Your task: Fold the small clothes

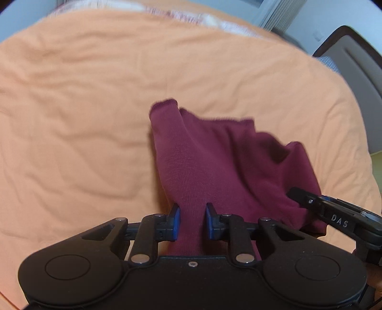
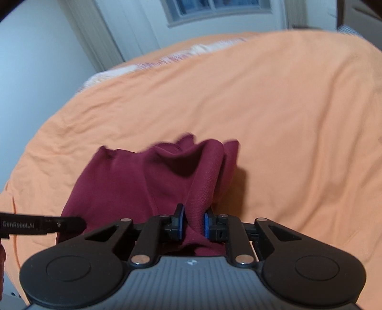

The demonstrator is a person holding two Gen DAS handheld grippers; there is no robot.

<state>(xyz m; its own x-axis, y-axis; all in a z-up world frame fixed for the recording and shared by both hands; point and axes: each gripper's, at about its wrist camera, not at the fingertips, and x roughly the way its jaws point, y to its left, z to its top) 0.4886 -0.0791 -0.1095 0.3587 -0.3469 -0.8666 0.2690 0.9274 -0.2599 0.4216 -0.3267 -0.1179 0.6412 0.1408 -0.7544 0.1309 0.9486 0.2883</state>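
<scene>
A maroon knit garment (image 1: 214,162) hangs bunched between the two tongs, its far end drooping onto the orange bedspread (image 1: 83,107) ahead of them. The left gripper (image 1: 192,220) has its blue pads closed on a fold of the cloth; the right gripper (image 2: 193,223) pinches another fold the same way, just beside it. A window (image 2: 214,9) lies beyond the bed.
</scene>
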